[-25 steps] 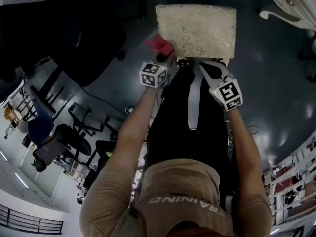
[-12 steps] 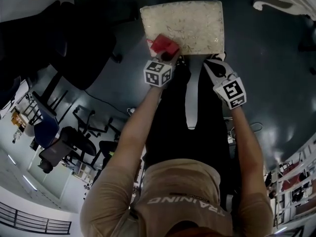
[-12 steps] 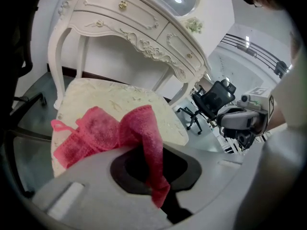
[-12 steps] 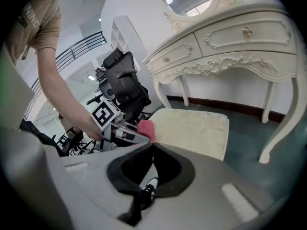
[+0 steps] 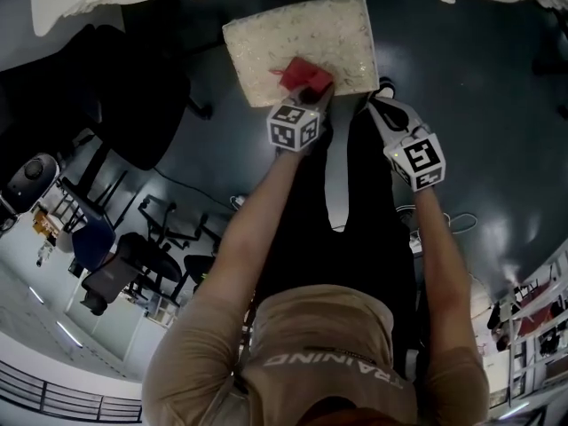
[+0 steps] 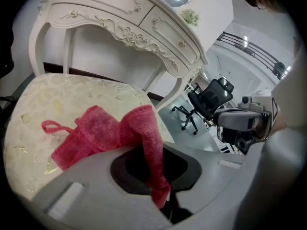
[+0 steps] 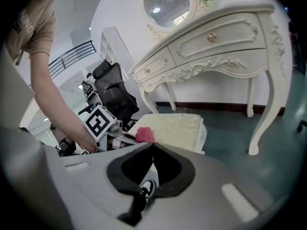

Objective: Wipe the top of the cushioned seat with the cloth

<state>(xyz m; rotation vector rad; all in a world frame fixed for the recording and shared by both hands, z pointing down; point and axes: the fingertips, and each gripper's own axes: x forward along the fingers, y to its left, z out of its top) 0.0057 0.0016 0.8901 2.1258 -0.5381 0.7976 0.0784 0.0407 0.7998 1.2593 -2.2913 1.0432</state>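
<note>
On the cream patterned top of the cushioned seat [image 5: 328, 34], near the edge closest to the person, lies the bunched red cloth [image 5: 300, 75]. The left gripper [image 5: 312, 94] reaches over that edge with its jaws clamped on one fold of the cloth, and the rest of the cloth spills forward onto the cushion. The right gripper [image 5: 383, 109] hangs just beside the seat's near right corner, above the dark floor [image 5: 470, 78], its jaws together with nothing between them. Behind the seat stands a white carved dressing table [image 6: 120, 18].
</note>
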